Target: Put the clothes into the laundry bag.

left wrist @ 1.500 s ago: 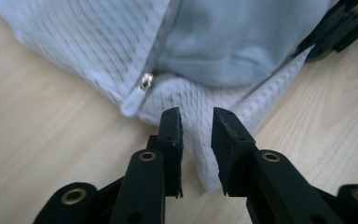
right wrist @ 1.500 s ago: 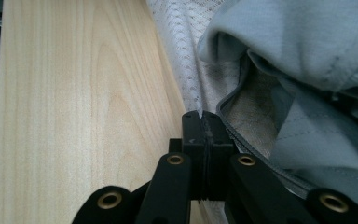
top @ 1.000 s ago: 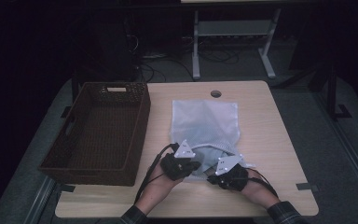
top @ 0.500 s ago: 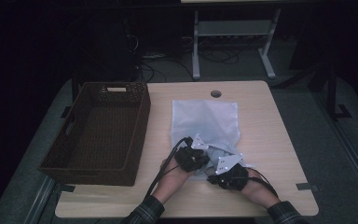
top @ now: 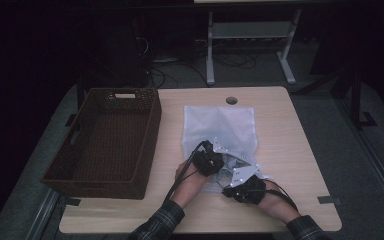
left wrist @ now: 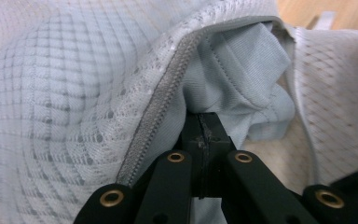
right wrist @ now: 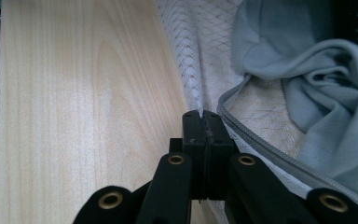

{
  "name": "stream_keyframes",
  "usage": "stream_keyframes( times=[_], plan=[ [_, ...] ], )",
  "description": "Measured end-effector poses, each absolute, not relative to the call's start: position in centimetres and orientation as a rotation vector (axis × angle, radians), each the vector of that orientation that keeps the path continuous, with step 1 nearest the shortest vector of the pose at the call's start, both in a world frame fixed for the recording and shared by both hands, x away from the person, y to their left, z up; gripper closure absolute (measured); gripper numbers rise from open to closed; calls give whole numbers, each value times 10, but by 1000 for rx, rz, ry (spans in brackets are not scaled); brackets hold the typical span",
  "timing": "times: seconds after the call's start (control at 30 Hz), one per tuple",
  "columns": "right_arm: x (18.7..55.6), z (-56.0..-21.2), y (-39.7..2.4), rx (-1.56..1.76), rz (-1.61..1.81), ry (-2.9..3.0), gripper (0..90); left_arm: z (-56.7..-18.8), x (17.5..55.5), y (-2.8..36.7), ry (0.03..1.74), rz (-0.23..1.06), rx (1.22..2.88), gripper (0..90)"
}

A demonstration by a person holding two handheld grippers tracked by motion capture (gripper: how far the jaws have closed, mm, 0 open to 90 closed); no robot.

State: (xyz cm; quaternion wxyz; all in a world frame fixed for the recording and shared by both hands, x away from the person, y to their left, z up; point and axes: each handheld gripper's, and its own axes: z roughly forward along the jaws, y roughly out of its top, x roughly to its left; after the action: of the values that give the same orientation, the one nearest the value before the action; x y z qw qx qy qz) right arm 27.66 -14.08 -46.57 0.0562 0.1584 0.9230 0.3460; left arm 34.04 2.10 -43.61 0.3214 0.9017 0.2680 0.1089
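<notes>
So the white mesh laundry bag [top: 220, 130] lies flat mid-table, its unzipped mouth toward the table's near edge. The left gripper [left wrist: 204, 128] is clamped shut on the pale blue garment [left wrist: 242, 70] at the bag's mouth. The right gripper [right wrist: 204, 122] is pinched closed on the mesh edge beside the zipper [right wrist: 261, 144]. The wicker basket [top: 107, 140] sits along the left edge.

Light wooden table [top: 280, 135], dark wicker basket [top: 105, 140] left, white mesh bag [top: 220, 125], apparently zippered, centre

Dim room, only the table lit
Light wood table [top: 290, 150] with cable hole [top: 231, 100], grey floor [top: 360, 165], white metal stand [top: 250, 45], loose floor cables [top: 175, 75] behind
</notes>
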Motion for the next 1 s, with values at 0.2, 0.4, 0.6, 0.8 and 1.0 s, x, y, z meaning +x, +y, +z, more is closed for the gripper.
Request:
stream_keyframes(
  times=[0.2,0.4,0.6,0.8,1.0],
  plan=[
    [276,-465,-140,477,1040,2801,894,-437,352,20,731,303,2367,900],
    [277,-465,-140,476,1033,2803,895,-440,364,18,754,331,2366,900],
    [277,-465,-140,476,1031,2802,895,-442,376,17,777,361,2350,900],
    [277,-465,-139,479,1027,2803,896,-443,390,13,796,380,2344,900],
    [277,-465,-139,480,1028,2802,895,-444,402,9,816,382,2332,900]
  ],
)
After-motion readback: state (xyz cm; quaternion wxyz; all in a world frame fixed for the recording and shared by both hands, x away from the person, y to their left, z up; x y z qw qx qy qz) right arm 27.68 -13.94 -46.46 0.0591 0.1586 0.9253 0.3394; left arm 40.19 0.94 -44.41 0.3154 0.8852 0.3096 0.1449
